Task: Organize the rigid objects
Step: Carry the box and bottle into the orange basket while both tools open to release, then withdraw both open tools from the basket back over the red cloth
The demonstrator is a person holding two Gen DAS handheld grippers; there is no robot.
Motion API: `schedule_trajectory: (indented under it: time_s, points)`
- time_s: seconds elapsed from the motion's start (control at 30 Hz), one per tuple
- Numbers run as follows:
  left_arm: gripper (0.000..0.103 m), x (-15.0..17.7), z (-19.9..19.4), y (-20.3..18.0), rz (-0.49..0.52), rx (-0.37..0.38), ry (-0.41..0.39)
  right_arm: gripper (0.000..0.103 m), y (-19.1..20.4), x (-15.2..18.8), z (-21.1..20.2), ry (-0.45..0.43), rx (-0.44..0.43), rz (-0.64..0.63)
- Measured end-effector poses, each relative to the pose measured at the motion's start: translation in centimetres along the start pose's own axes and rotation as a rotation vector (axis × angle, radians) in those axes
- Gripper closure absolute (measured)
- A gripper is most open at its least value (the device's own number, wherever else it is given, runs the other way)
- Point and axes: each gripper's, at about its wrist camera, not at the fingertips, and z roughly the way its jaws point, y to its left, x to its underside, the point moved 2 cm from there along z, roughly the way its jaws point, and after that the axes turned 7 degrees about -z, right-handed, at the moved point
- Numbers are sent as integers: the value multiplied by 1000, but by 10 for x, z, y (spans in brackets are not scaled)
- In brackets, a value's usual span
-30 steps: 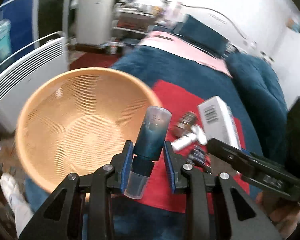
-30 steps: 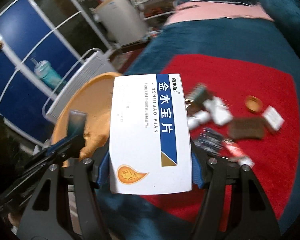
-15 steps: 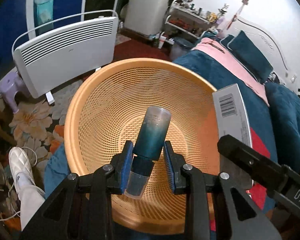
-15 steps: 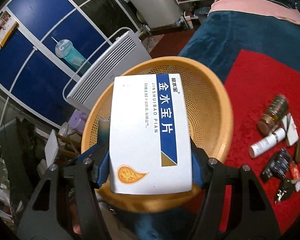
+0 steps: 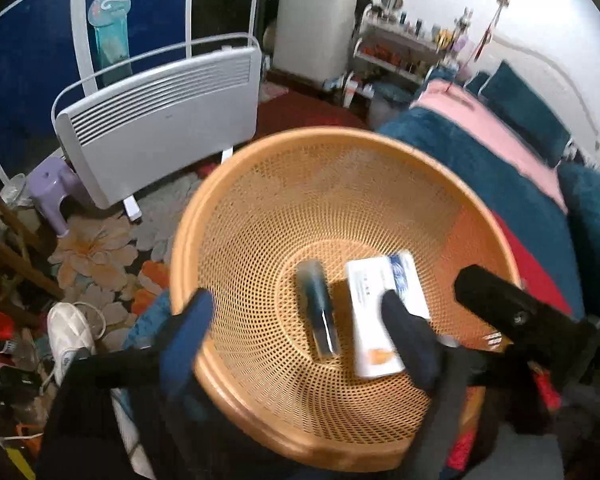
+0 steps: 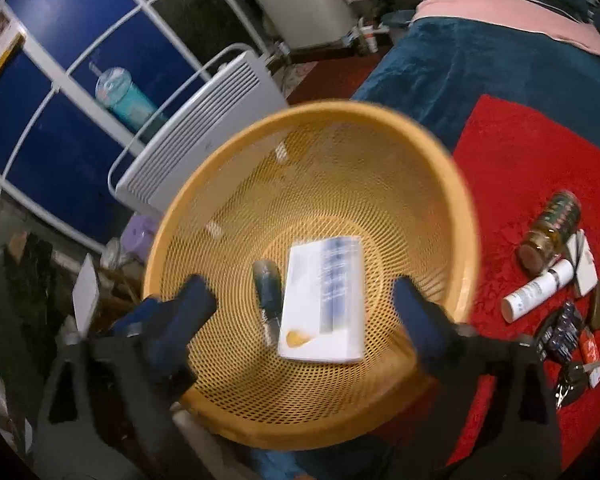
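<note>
Both grippers opening above the orange basket

The left gripper (image 5: 296,312) and right gripper (image 6: 304,300) spread their jaws, pressing on nothing; just beyond their fingertips the blue bottle (image 5: 318,312) and white box (image 5: 380,312) lie side by side on the basket (image 5: 340,148) floor; farther right, small items (image 6: 548,272) scatter over red cloth (image 6: 532,152).

The left gripper (image 5: 296,320) filled the bottom of its own wrist view, pointing steeply downward, its jaws opening with nothing pressed between the blue pads, which stood at the lower left and lower centre-right of the frame. The right gripper (image 6: 304,308) sat likewise at the bottom of its view, tilted down, jaws opening wide and gripping nothing. One black finger of it crossed the lower right of the left view.
</note>
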Motion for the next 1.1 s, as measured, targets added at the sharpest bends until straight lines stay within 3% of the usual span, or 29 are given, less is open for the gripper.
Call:
schedule_trajectory:
  time_s: [0.1, 0.4, 0.67, 1.1]
  points:
    - [1, 3, -9, 1, -3, 53, 16, 0, -3, -2, -14, -31, -24, -1]
    - [1, 14, -26, 4, -24, -10, 26, 0, 0, 6, -33, -19, 0, -45]
    - [1, 23, -35, 10, -37, -27, 39, 0, -6, 23, -42, 3, 80, -97]
    - [1, 39, -45, 5, -6, -42, 62, 0, -10, 39, -45, 67, 65, -115]
